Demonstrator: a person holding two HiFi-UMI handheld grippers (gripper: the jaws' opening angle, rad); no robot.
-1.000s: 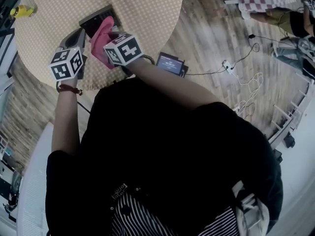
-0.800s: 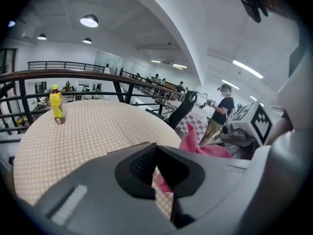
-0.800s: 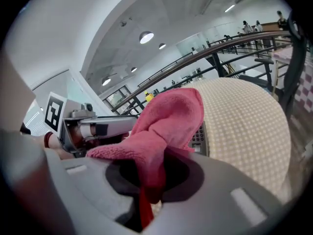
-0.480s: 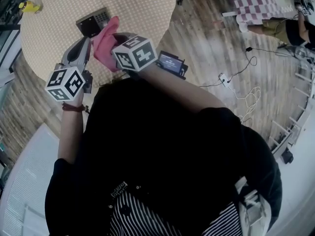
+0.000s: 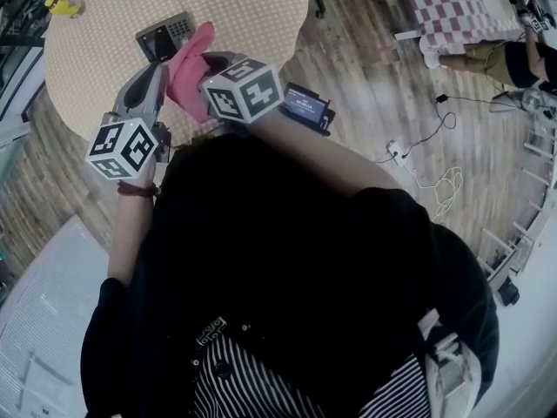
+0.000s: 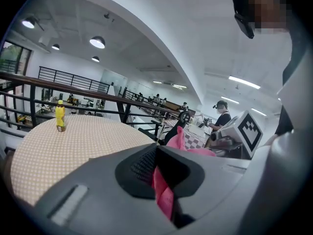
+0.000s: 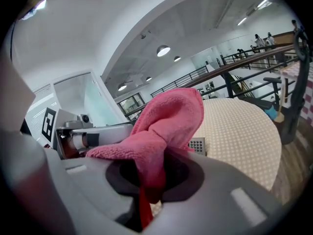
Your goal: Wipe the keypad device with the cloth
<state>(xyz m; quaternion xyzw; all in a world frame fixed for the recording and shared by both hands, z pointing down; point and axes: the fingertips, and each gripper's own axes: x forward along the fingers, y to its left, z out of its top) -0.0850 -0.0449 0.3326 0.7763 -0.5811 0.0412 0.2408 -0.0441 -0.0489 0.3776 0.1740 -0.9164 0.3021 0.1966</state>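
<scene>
While the dark rectangular keypad device [image 5: 165, 37] lies flat on the round beige dotted table [image 5: 248, 16], a little in from the table's near edge, the fluffy pink cloth [image 5: 185, 68] is held up just beside its right end; whether the two touch cannot be told. The grey right gripper [image 5: 207, 63] has its jaws closed tight on a bunched fold of the cloth, which puffs up above them. Close alongside, the grey left gripper [image 5: 154, 71] has its jaws drawn nearly together, with a thin strip of the same cloth pinched in the gap. A small yellow plastic bottle [image 5: 61, 7] stands upright at the table's left edge.
</scene>
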